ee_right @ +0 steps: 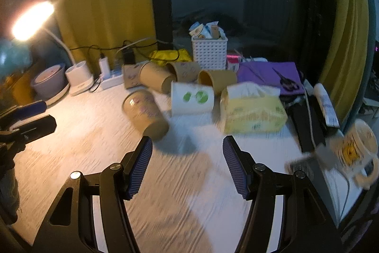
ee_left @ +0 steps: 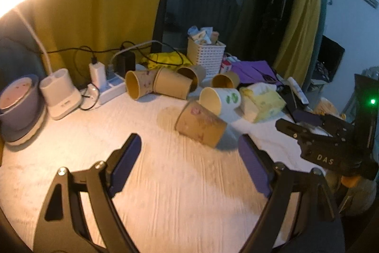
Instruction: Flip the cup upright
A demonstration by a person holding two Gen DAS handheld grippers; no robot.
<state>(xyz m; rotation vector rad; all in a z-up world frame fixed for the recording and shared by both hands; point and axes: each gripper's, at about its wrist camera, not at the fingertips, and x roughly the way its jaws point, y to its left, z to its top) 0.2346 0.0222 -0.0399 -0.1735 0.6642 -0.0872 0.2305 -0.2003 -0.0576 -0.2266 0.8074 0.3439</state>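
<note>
On pale wood-grain desk [ee_left: 165, 181], under warm lamp glow, with yellow curtain [ee_left: 94, 4] behind. Largest among the clutter: yellow tissue pack [ee_right: 253, 115], just right of a white cup with green marks [ee_right: 191, 98] lying on its side. Behind these, a row of tipped brown paper cups [ee_left: 170, 82] before a white lattice basket [ee_left: 206, 56]. Nearest of all, lying apart in front of the row: brown paper cup [ee_left: 200, 123] on its side, faint pinkish print on the wall, closed base toward the left-wrist camera, mouth angled toward the right one, somewhat blurred. Left gripper [ee_left: 189, 151] spread wide, holding nothing, poised just short of that cup. Right gripper [ee_right: 187, 153] likewise parted and unloaded, cup just beyond its left finger [ee_right: 139, 165].
</note>
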